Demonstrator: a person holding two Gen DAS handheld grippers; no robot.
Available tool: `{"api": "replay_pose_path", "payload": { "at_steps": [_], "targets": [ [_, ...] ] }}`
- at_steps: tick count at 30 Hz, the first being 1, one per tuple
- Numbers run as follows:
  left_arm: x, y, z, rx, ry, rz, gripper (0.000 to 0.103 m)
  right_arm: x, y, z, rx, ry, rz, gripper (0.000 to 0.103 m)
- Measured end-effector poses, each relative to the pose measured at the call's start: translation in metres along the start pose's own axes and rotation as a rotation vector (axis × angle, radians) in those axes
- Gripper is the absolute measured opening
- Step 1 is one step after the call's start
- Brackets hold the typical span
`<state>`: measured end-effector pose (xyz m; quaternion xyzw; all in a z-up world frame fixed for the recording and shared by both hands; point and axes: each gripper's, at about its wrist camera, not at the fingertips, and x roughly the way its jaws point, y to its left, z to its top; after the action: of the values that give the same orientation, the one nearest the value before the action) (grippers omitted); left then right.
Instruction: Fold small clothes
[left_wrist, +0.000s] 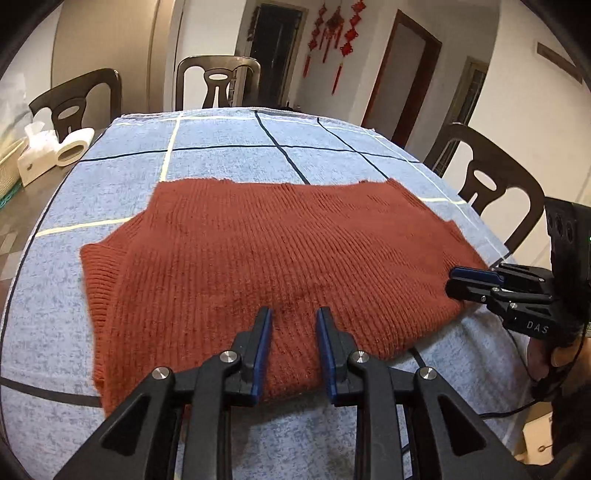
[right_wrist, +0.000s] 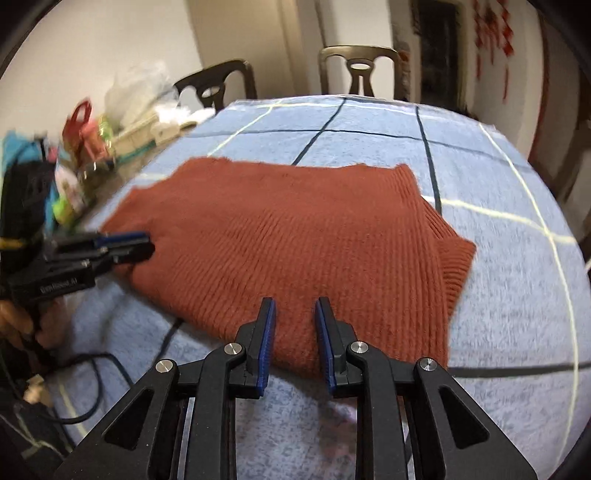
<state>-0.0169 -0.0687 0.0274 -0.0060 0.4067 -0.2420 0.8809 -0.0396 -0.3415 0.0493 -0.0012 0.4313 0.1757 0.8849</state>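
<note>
Risk in the left wrist view: the left gripper hovers over the near edge of the rust knitted sweater with jaws apart and nothing between them, so a careless closing would likely pinch only the top layer and drag the fold askew on the blue checked cloth covering the table. In the right wrist view the right gripper also stands parted and empty at the near hem; the sweater's long axis runs left to right, one sleeve cuff pointing right.
</note>
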Motion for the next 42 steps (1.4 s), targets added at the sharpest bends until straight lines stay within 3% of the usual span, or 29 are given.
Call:
{"api": "replay_pose_path", "payload": {
  "at_steps": [5,8,10,15,19,22,24,28,32,39,42],
  "targets": [
    [-0.016,0.018,0.003,-0.054,-0.048,0.050,0.027,-0.013,-0.012,0.007,0.034,-0.060,-0.047,0.023],
    [-0.009,0.041,-0.001,-0.135,-0.029,0.085,0.033,-0.004,-0.030,0.005,0.102,-0.029,-0.087,0.023],
    [-0.010,0.047,-0.003,-0.157,-0.034,0.059,0.033,-0.002,-0.037,0.003,0.134,-0.032,-0.076,0.023],
    [-0.026,0.053,0.002,-0.173,-0.076,0.091,0.035,-0.011,-0.035,0.011,0.130,-0.056,-0.093,0.023],
    [-0.035,0.074,0.004,-0.247,-0.110,0.138,0.049,-0.010,-0.035,0.014,0.139,-0.061,-0.084,0.023],
    [-0.030,0.089,0.003,-0.307,-0.100,0.157,0.051,-0.004,-0.034,0.016,0.132,-0.056,-0.071,0.024],
    [-0.023,0.096,0.001,-0.334,-0.077,0.143,0.052,0.001,-0.032,0.018,0.129,-0.051,-0.059,0.033],
    [-0.012,0.095,-0.003,-0.346,-0.055,0.119,0.053,0.005,-0.031,0.020,0.127,-0.054,-0.051,0.034],
    [-0.011,0.089,-0.005,-0.368,-0.054,0.045,0.053,0.005,-0.035,0.020,0.138,-0.059,-0.046,0.034],
    [-0.011,0.085,-0.008,-0.387,-0.066,0.020,0.052,0.003,-0.038,0.015,0.147,-0.062,-0.047,0.034],
    [-0.009,0.088,-0.006,-0.392,-0.051,0.045,0.033,0.002,-0.036,0.015,0.145,-0.063,-0.050,0.034]
  ]
}}
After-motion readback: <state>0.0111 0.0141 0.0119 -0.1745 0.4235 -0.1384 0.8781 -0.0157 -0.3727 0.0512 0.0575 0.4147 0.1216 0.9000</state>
